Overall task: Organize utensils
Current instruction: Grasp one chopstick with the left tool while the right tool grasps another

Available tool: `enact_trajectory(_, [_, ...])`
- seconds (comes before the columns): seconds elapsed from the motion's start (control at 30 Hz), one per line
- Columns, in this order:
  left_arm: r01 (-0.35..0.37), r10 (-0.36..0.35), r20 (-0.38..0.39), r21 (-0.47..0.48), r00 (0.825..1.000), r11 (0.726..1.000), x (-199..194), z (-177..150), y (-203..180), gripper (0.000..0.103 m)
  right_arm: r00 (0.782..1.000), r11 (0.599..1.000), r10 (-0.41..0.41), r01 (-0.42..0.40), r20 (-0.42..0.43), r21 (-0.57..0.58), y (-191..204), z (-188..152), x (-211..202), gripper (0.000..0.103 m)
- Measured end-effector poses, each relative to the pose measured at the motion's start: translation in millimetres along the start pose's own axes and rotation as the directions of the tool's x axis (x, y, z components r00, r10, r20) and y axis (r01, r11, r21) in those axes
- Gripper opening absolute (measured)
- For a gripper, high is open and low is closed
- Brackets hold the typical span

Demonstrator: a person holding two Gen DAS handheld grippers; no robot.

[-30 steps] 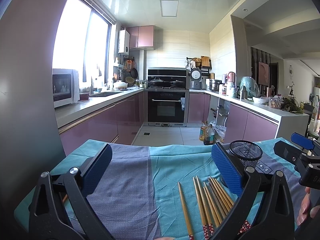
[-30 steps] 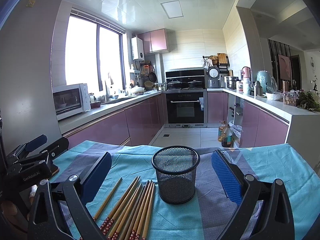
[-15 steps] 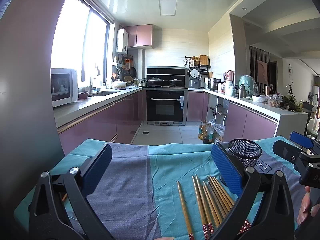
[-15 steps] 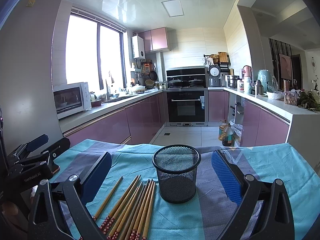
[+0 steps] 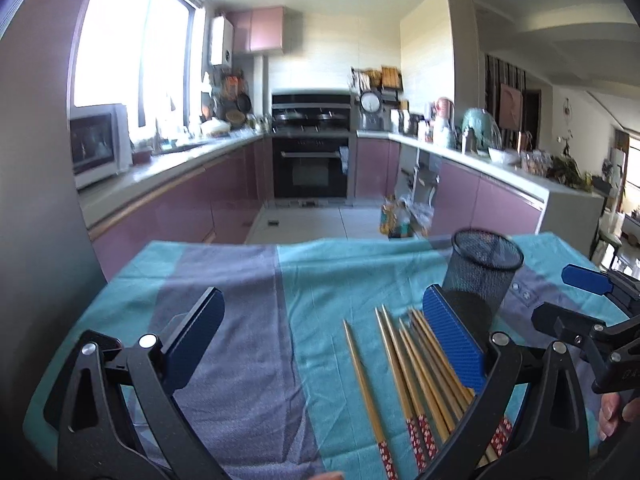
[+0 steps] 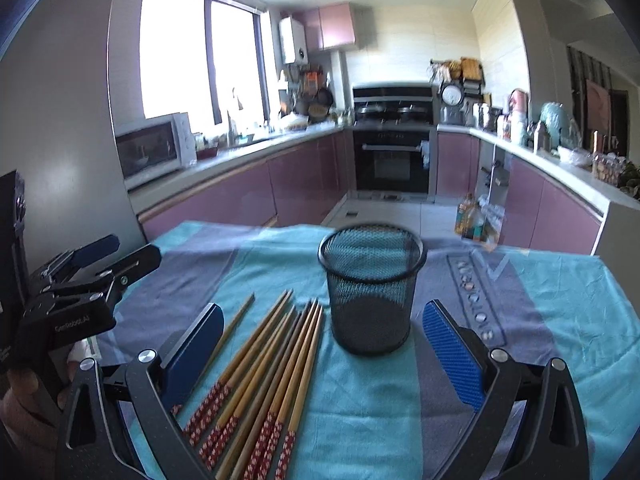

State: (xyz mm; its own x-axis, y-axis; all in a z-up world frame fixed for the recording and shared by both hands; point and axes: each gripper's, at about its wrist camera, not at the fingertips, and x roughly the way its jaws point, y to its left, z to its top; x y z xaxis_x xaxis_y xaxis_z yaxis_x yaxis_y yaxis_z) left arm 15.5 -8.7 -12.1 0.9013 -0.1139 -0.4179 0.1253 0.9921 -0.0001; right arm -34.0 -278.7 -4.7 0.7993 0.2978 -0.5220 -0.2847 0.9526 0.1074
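Observation:
Several wooden chopsticks (image 6: pixel 276 364) with red patterned ends lie side by side on the cloth, tips pointing away; they also show in the left wrist view (image 5: pixel 404 368). A black mesh cup (image 6: pixel 370 288) stands upright just right of them, also seen in the left wrist view (image 5: pixel 480 276). My left gripper (image 5: pixel 320 336) is open and empty above the cloth, left of the chopsticks. My right gripper (image 6: pixel 324 344) is open and empty, its span covering the chopsticks and cup. Each gripper shows at the edge of the other's view.
A teal and grey cloth (image 5: pixel 248 320) covers the table. Beyond its far edge lies the kitchen floor (image 6: pixel 400 212), with purple cabinets, an oven and counters. Bottles (image 6: pixel 476 220) stand on the floor at the right.
Both grippers have tilted down and moved lower toward the table, so the cloth, chopsticks and cup sit higher and larger in view. Both stay open.

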Motion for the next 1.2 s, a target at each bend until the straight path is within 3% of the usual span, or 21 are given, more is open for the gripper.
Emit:
enact_trajectory(0.13, [0.024, -0.018, -0.094, 0.059, 0.995, 0.998, 19, -10, -5, 0.092, 0.990, 1.000, -0.003, 0.000, -0.141, -0.017, 0, -14, 24, 0.080])
enact_trajectory(0.17, [0.042, -0.034, -0.122, 0.067, 0.992, 0.997, 24, -13, -6, 0.091, 0.985, 1.000, 0.002, -0.004, -0.171, -0.011, -1, -18, 29, 0.072])
enact_trajectory(0.37, [0.111, -0.085, -0.277, 0.080, 0.957, 0.991, 56, -30, -12, 0.069, 0.958, 0.999, 0.039, -0.034, -0.283, 0.021, -3, -32, 58, 0.047])
enact_trajectory(0.63, [0.158, -0.114, -0.416, 0.072, 0.902, 0.985, 95, -49, -21, 0.043, 0.939, 0.999, 0.042, -0.038, -0.341, 0.017, 0, -33, 72, 0.033])
enact_trajectory(0.8, [0.197, -0.146, -0.469, 0.061, 0.871, 0.979, 113, -54, -29, 0.037, 0.931, 0.999, 0.026, -0.031, -0.365, -0.009, 2, -28, 81, 0.031])
enact_trajectory(0.97, [0.181, -0.132, -0.477, 0.058, 0.869, 0.982, 127, -51, -37, 0.034, 0.933, 1.000, 0.027, -0.029, -0.359, -0.001, 3, -23, 92, 0.024])
enact_trajectory(1.07, [0.165, -0.126, -0.476, 0.041, 0.870, 0.985, 131, -47, -36, 0.020, 0.928, 0.997, 0.078, -0.064, -0.364, 0.052, -2, -22, 93, 0.008])
enact_trajectory(1.1, [0.161, -0.128, -0.478, 0.029, 0.869, 0.986, 134, -47, -36, 0.012, 0.928, 0.996, 0.081, -0.064, -0.363, 0.059, -3, -22, 94, 0.008])
enact_trajectory(1.2, [0.160, -0.145, -0.480, -0.010, 0.865, 0.987, 136, -44, -32, 0.008, 0.931, 0.995, 0.089, -0.070, -0.354, 0.067, -3, -22, 91, 0.006])
